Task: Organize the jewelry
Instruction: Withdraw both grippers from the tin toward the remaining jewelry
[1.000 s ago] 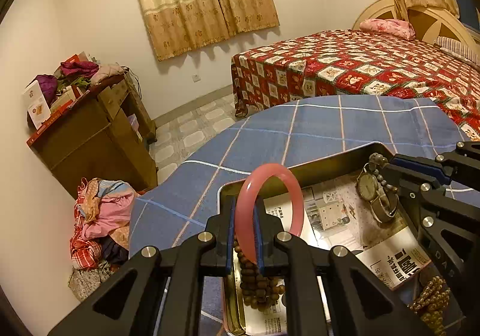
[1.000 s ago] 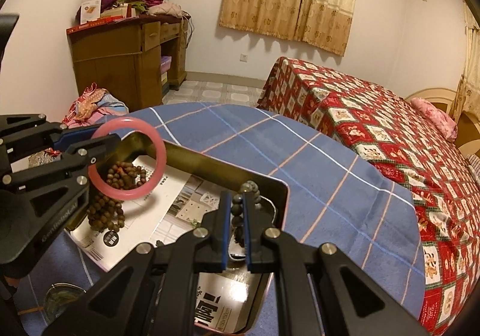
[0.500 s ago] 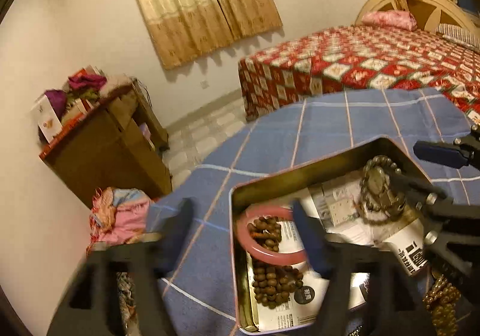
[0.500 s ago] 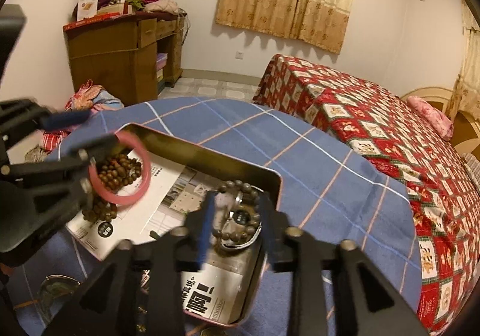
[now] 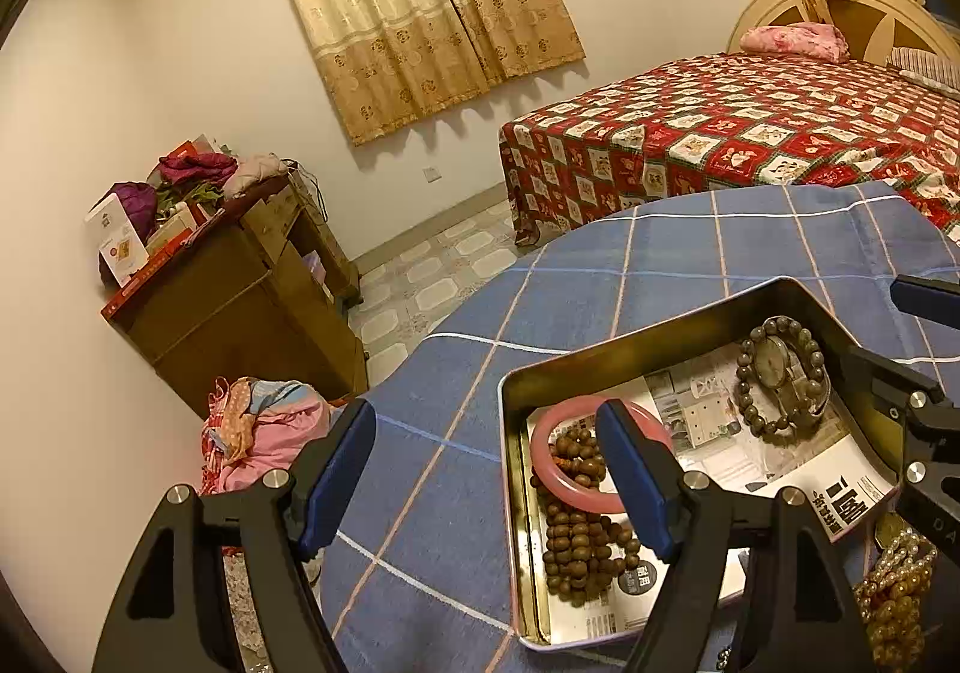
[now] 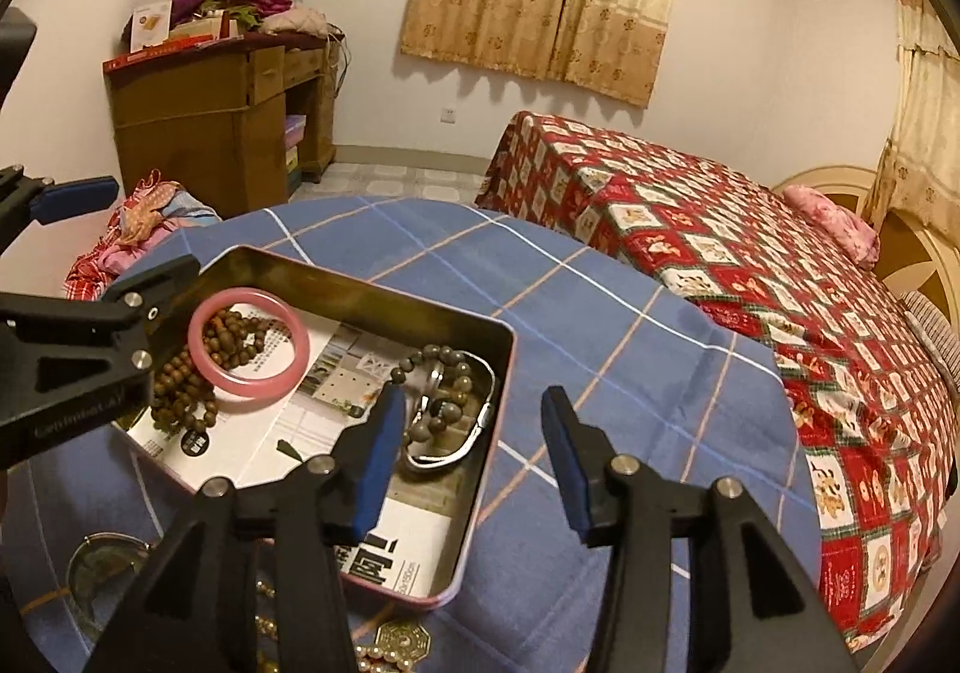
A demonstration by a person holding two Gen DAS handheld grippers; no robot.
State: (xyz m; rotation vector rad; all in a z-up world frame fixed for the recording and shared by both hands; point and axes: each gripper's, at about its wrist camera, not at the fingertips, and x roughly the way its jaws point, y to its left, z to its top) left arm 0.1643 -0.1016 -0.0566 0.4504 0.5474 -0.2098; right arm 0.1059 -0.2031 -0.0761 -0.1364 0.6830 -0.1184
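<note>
A metal tin (image 5: 660,334) (image 6: 360,286) lined with newspaper sits on the blue checked tablecloth. A pink bangle (image 5: 543,454) (image 6: 249,349) lies in it on top of brown wooden beads (image 5: 579,541) (image 6: 180,379). A grey bead bracelet (image 5: 780,379) (image 6: 441,367) and a wristwatch (image 5: 771,367) (image 6: 447,436) lie at the tin's other end. My left gripper (image 5: 486,463) is open and empty above the tin's left rim. My right gripper (image 6: 471,445) is open and empty above the tin's right edge.
Gold beads (image 5: 894,595) and a brass octagonal charm (image 6: 402,643) lie on the cloth near the tin. A glass dish (image 6: 102,571) sits at the front left. A bed (image 6: 750,277), a wooden desk (image 5: 240,301) and a clothes pile (image 5: 258,433) stand around.
Both grippers have opened. The pink bangle dropped from my left gripper into the tin. The grey bead bracelet dropped from my right gripper onto the watch. Both grippers pulled back.
</note>
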